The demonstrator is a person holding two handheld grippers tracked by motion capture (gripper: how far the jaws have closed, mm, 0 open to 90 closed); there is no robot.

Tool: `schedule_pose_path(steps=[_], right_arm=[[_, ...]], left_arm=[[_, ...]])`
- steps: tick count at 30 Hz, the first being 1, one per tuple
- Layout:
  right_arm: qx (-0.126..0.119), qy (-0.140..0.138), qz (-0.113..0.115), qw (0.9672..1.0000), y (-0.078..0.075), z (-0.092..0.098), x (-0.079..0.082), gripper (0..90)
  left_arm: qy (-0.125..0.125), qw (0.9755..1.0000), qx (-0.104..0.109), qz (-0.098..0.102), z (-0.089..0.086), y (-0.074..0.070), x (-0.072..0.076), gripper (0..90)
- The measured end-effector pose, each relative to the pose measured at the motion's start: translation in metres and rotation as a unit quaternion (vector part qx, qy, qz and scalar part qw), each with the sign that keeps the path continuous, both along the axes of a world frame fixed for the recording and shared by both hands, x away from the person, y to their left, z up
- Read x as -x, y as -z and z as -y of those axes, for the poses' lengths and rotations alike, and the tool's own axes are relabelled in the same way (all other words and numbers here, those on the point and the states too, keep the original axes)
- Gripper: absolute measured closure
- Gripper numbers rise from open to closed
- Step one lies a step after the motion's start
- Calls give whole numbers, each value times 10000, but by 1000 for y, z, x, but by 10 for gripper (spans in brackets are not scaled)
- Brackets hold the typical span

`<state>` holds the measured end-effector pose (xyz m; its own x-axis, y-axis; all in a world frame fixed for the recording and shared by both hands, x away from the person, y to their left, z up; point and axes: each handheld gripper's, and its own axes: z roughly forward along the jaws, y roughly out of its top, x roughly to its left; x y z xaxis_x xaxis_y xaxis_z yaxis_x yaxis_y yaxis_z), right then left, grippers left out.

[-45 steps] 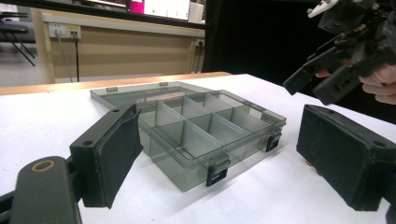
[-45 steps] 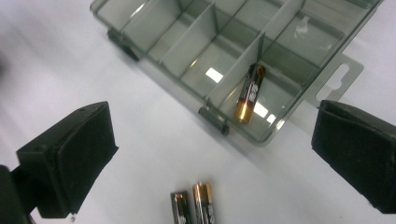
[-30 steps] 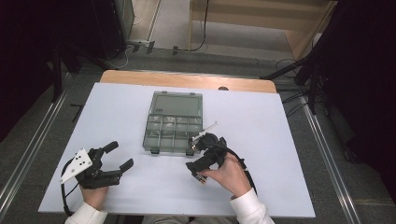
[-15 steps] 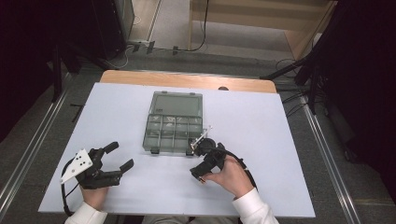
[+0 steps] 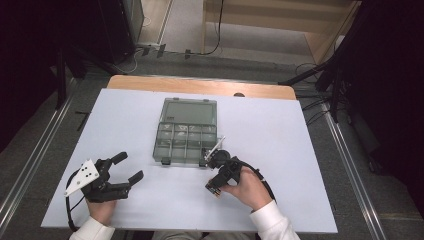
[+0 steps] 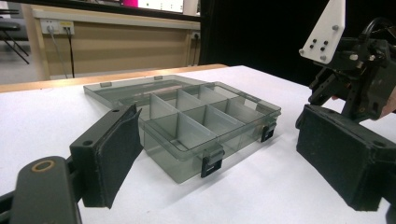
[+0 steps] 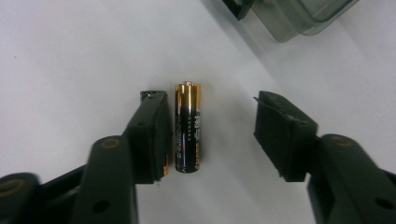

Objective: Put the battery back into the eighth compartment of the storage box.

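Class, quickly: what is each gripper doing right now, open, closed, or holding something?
Left gripper: open, holding nothing.
Right gripper: open but just been closing around the battery; one of its fingers is beside it, the other apart, no grip yet.

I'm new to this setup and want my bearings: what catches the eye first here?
A gold-and-black battery lies on the white table between the right claw's jaws, which have just been closing, one pad beside it. Behind it sits an open smoky plastic organizer box with empty compartments, mid-table. The left claw rests open near the front-left.
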<state>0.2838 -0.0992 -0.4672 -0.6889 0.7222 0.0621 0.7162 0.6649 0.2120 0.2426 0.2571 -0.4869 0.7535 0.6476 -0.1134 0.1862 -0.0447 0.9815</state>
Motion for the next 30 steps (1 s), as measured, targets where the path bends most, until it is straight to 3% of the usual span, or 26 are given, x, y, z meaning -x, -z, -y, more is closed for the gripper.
schedule_pose_path(steps=[1,3,4,6,8,16,30], right_arm=[[3,-25,-98,9999,1,-1,0,560],[39,-55,-121,9999,2,-2,0,582],[129,-1,-167,9998,3,-4,0,655],[163,-7,-200,9997,4,-4,0,671],[258,160,-357,9989,8,-4,-2,772],[245,358,-382,9983,7,-2,-4,782],[-394,565,-271,9973,-10,10,-3,782]], left_arm=[[-2,10000,12,-4,0,0,0,132],[4,10000,22,-8,1,0,0,132],[8,10000,28,-8,1,0,0,132],[13,10000,28,-5,1,0,0,132],[14,10000,33,-8,0,0,0,132],[30,10000,39,-5,1,0,0,132],[19,10000,31,-33,1,1,-1,132]])
